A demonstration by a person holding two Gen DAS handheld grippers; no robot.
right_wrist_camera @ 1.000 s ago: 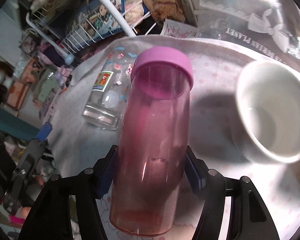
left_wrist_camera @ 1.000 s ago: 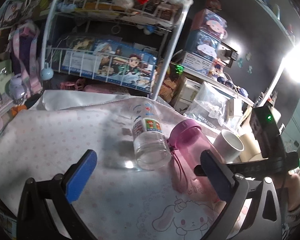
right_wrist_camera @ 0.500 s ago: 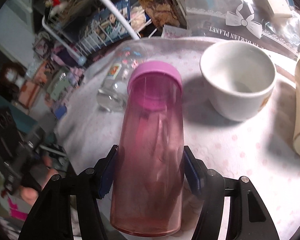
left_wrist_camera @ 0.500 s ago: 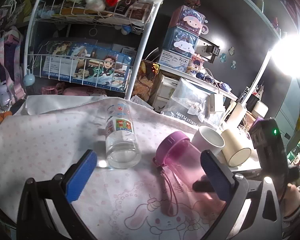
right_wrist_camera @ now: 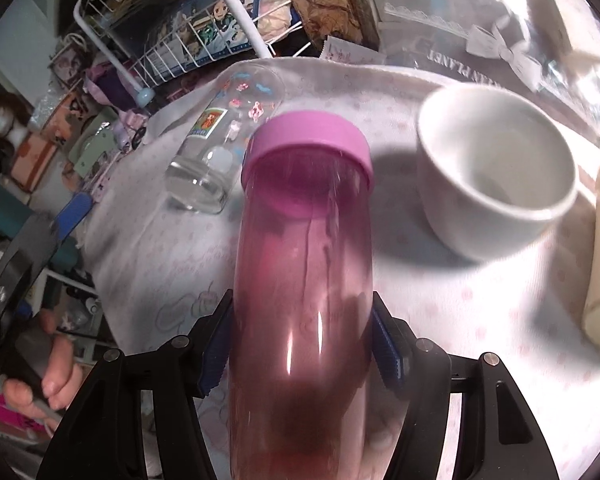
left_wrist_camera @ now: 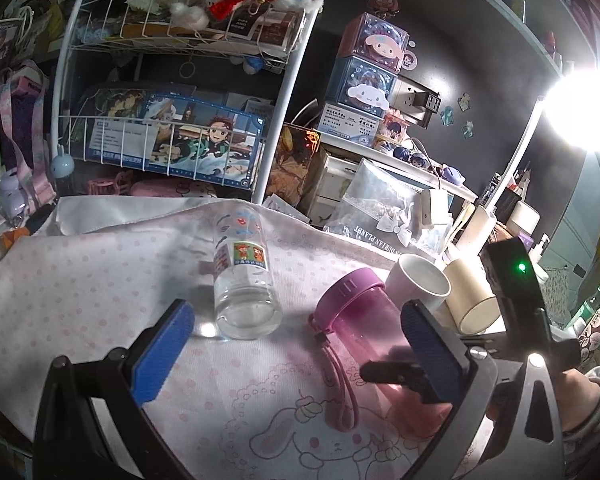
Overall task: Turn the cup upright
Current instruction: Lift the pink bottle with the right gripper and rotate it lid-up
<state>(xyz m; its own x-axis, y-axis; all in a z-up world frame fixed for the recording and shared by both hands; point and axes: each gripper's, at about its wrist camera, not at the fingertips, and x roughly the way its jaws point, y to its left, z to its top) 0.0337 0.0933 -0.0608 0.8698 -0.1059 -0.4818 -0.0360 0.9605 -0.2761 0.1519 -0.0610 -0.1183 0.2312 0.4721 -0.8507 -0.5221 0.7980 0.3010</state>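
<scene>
The right tongs [right_wrist_camera: 302, 354] are gripping the pink cup [right_wrist_camera: 304, 280] by its lower body, both blue pads pressing against its sides. The cup is tilting away from the camera, its purple lid [right_wrist_camera: 308, 140] pointing toward the far side of the table [right_wrist_camera: 460, 320], and its pink strap [left_wrist_camera: 342, 384] is trailing over the dotted cloth [left_wrist_camera: 80, 280]. In the left wrist view the same cup [left_wrist_camera: 364, 332] is sitting at the right, leaning with its lid up and to the left. The left tongs [left_wrist_camera: 300, 360] are standing wide open with nothing between the pads, just near of a clear glass bottle [left_wrist_camera: 244, 280] lying on its side on the cloth. A white mug [right_wrist_camera: 496, 168] is standing upright just right of the cup, with a cream tumbler [left_wrist_camera: 470, 296] lying beside it. A white wire rack [left_wrist_camera: 180, 80] is rising at the far left.
</scene>
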